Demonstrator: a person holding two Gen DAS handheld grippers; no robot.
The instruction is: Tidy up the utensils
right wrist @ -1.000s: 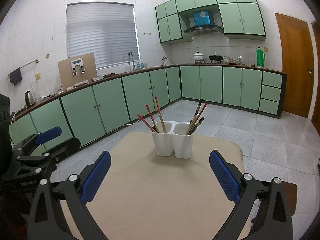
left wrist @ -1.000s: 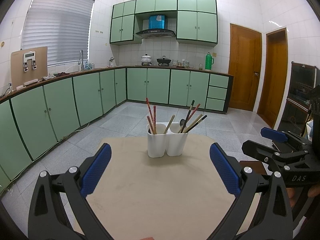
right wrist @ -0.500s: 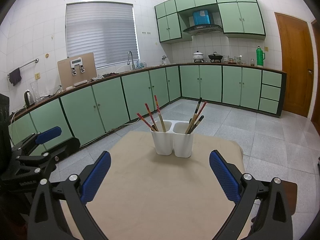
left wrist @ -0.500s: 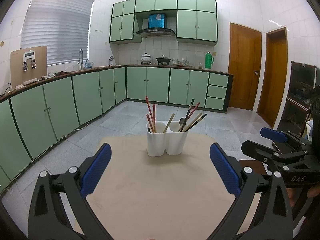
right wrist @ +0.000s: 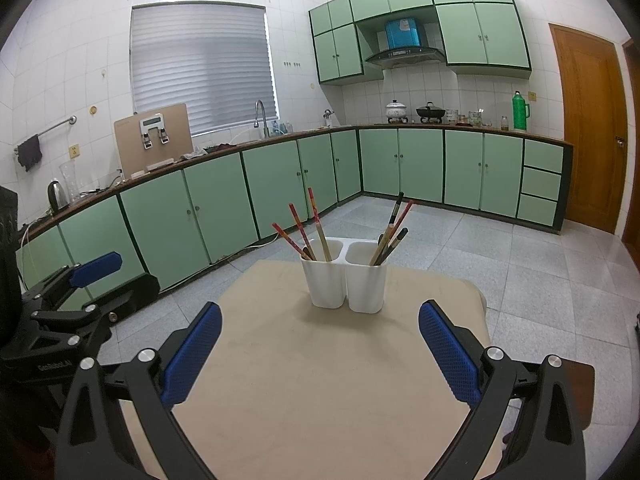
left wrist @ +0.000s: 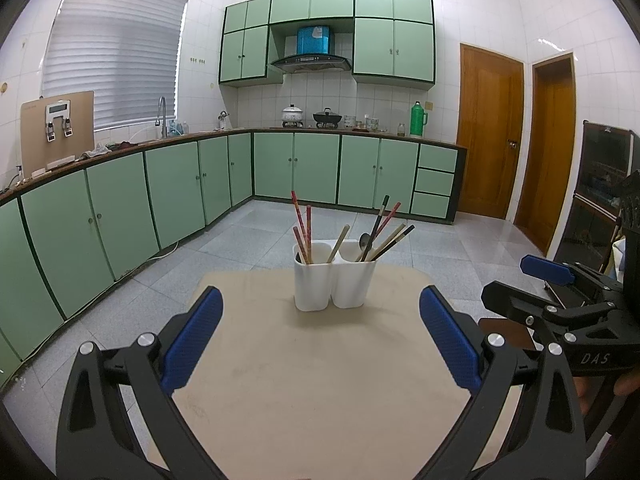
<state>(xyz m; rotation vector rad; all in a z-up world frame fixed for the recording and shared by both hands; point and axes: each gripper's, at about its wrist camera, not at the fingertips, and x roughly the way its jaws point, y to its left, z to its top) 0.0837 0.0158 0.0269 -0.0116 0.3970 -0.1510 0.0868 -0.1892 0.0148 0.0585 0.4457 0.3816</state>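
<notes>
A white two-cup utensil holder [left wrist: 334, 280] stands at the far end of a beige table [left wrist: 320, 380]; it also shows in the right wrist view [right wrist: 346, 280]. The left cup holds red chopsticks [left wrist: 302, 226] and a tan one. The right cup holds a spoon [left wrist: 363, 242] and several dark and tan chopsticks [left wrist: 390, 236]. My left gripper [left wrist: 320, 320] is open and empty, short of the holder. My right gripper [right wrist: 320, 332] is open and empty, also short of it. Each gripper shows at the other view's side, the right one [left wrist: 560, 300] and the left one [right wrist: 76, 292].
Green kitchen cabinets [left wrist: 160, 192] run along the left and back walls. Grey tiled floor [left wrist: 440, 248] surrounds the table. Wooden doors [left wrist: 488, 132] stand at the right. A dark cabinet [left wrist: 600, 192] stands at the far right.
Both views have shifted only slightly; the holder sits marginally higher in the right wrist view. Both grippers stay open and empty.
</notes>
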